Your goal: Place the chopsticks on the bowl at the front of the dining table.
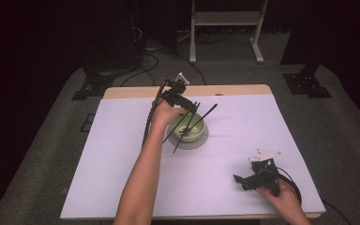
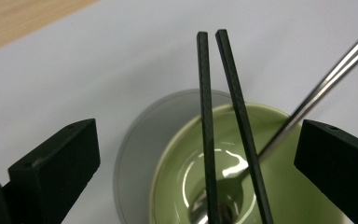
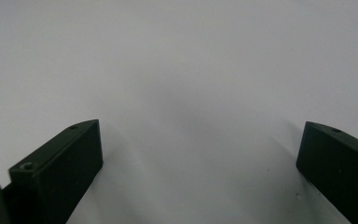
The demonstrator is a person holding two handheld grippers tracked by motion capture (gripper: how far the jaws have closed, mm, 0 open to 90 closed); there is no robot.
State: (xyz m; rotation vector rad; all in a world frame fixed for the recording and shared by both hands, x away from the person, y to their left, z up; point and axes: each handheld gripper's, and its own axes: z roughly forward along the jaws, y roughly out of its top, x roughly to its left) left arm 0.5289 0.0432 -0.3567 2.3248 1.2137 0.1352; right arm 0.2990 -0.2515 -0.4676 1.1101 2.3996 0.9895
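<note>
A wooden surface [image 1: 136, 92] carries a white sheet [image 1: 122, 159]. A green bowl [image 1: 193, 133] stands on the sheet, near its middle, toward the far edge.

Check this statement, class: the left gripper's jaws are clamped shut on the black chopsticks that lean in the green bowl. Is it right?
Not quite. The left gripper has its jaws wide open, standing clear on either side of the black chopsticks, as the left gripper view shows. The chopsticks do lean in the green bowl.
</note>
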